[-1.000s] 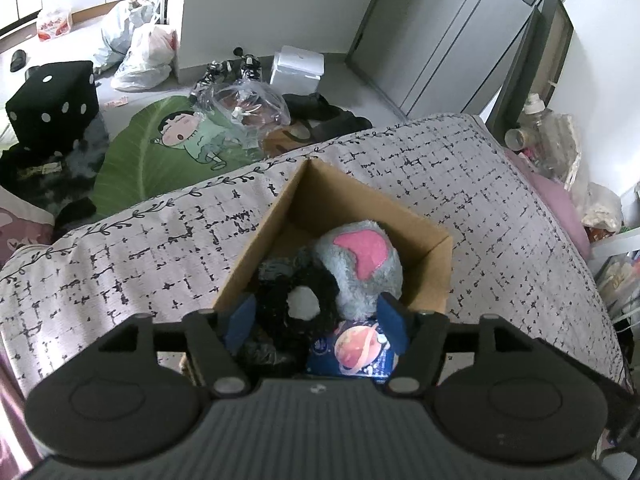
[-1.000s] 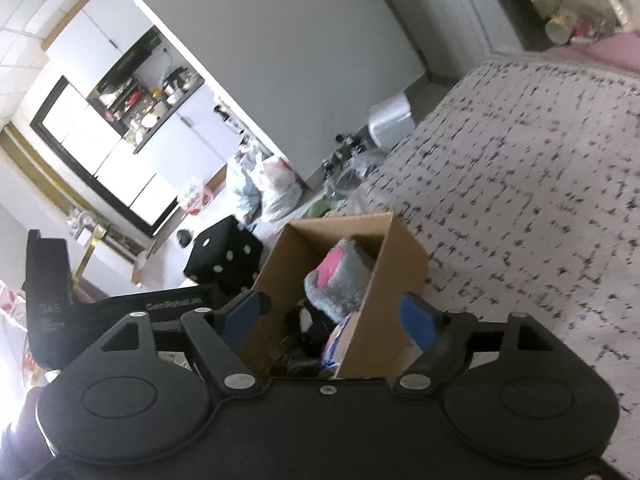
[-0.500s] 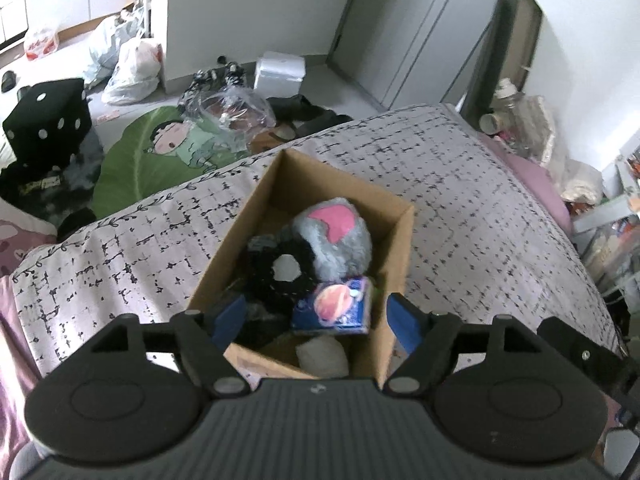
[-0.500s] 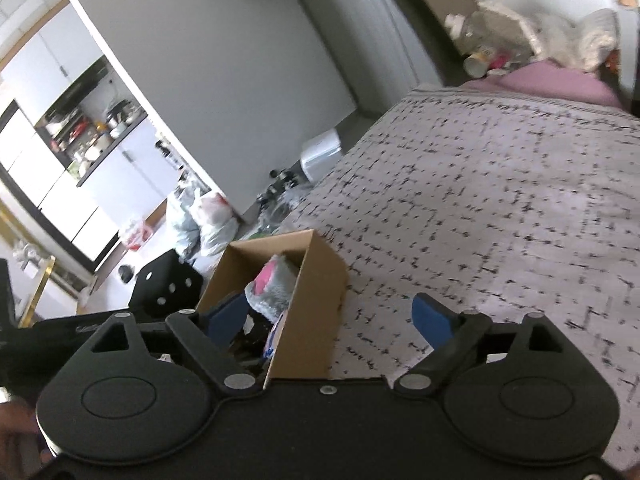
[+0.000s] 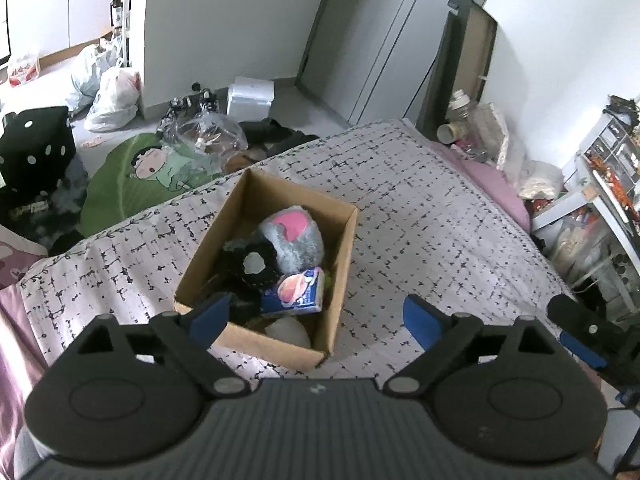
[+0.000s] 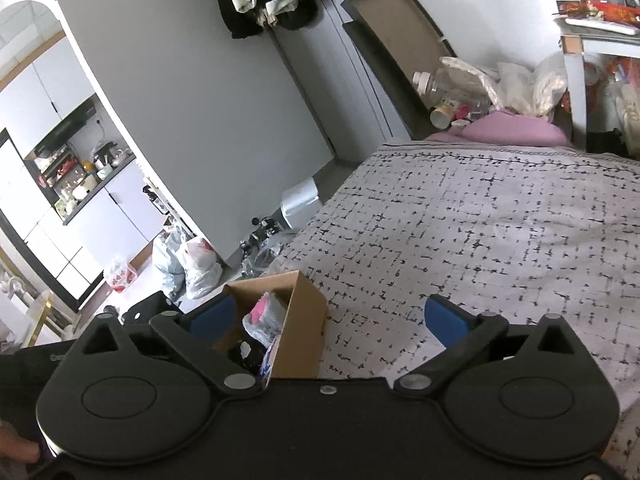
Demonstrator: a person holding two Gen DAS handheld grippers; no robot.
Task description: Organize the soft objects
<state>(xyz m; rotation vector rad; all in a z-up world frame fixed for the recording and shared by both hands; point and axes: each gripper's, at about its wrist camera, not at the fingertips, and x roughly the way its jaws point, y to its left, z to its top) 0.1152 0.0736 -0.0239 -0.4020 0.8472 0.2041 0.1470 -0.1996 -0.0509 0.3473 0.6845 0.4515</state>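
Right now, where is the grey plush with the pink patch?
In the left wrist view the grey plush lies inside the cardboard box on the bed, at the far end, beside the black plush and above the blue packet.

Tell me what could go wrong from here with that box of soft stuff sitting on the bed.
The cardboard box rests on the soft bedspread close to the foot of the bed, so a nudge might tip or slide it toward the floor. The grey and pink plush rises about level with the rim and could roll out. Both the left gripper and the right gripper are open and holding nothing.
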